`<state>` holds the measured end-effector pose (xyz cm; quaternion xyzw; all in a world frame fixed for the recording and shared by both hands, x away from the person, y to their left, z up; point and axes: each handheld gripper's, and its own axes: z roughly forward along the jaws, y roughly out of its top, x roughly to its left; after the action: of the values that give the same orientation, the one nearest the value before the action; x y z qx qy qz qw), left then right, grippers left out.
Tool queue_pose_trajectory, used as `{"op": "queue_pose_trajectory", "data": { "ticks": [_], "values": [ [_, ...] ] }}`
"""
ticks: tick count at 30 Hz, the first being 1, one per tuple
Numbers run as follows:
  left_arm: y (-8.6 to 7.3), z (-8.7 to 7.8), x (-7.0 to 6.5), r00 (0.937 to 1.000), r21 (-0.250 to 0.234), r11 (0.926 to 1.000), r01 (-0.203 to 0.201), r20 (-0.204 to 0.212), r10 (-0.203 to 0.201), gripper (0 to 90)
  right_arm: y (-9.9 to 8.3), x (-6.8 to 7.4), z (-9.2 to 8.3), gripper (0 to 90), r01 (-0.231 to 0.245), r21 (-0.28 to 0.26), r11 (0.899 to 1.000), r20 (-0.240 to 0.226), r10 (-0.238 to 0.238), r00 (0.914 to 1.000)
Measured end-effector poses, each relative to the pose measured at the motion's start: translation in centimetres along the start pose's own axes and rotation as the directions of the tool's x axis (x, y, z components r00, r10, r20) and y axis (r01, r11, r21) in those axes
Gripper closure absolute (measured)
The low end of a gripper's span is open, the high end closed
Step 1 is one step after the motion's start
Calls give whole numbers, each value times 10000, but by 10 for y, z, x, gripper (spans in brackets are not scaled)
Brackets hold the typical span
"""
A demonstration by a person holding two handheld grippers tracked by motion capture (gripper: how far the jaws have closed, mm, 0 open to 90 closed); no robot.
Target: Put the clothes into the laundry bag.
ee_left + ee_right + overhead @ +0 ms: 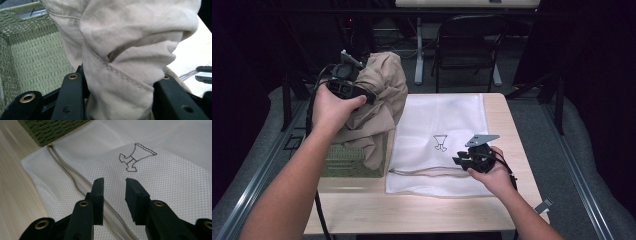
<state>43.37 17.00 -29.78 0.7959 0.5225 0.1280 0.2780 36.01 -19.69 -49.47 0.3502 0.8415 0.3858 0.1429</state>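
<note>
The left hand-held gripper (364,95) is clamped on a bunched fold of the beige garment (379,100), which hangs above and partly drapes into the green woven basket (343,161); in the left gripper view the cloth (130,45) fills the gap between the 2 black jaws, pressed by both, with the basket's woven wall (32,52) behind it to the left; the basket sits on the table (422,210) touching the left edge of the white mesh bag (439,125), and the garment spills over the basket's rim toward that bag; the right hand-held gripper (458,161) is held low over the near part of the mesh bag, on the side away from the basket, its jaws partly open with a clear gap and nothing between them; in the right gripper view they point across the mesh (175,177) toward the small goblet emblem (136,157), with the bag's drawstring cord (75,180) running just beside the left jaw from the basket's corner (50,130); no pad touches the mesh or cord
</note>
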Motion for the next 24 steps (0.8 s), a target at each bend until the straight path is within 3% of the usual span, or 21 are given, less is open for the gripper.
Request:
{"op": "queue_pose_trajectory", "data": {
  "ticks": [9, 20, 24],
  "values": [
    [0, 5, -21, 9984, 190, 9983, -555, 116, 553, 603, 4, 3, 11, 707, 269, 7, 9996, -68, -269, 9996],
    [1, 14, -41, 9941, 257, 9953, -938, 562, 923, 603, -11, 0, 22, 673, 388, 573, 9976, 158, -398, 9991],
    [1, 16, -44, 9922, 286, 9939, -1067, 684, 1046, 603, -14, 0, 26, 633, 630, 853, 9944, 311, -659, 9973]
  ]
}}
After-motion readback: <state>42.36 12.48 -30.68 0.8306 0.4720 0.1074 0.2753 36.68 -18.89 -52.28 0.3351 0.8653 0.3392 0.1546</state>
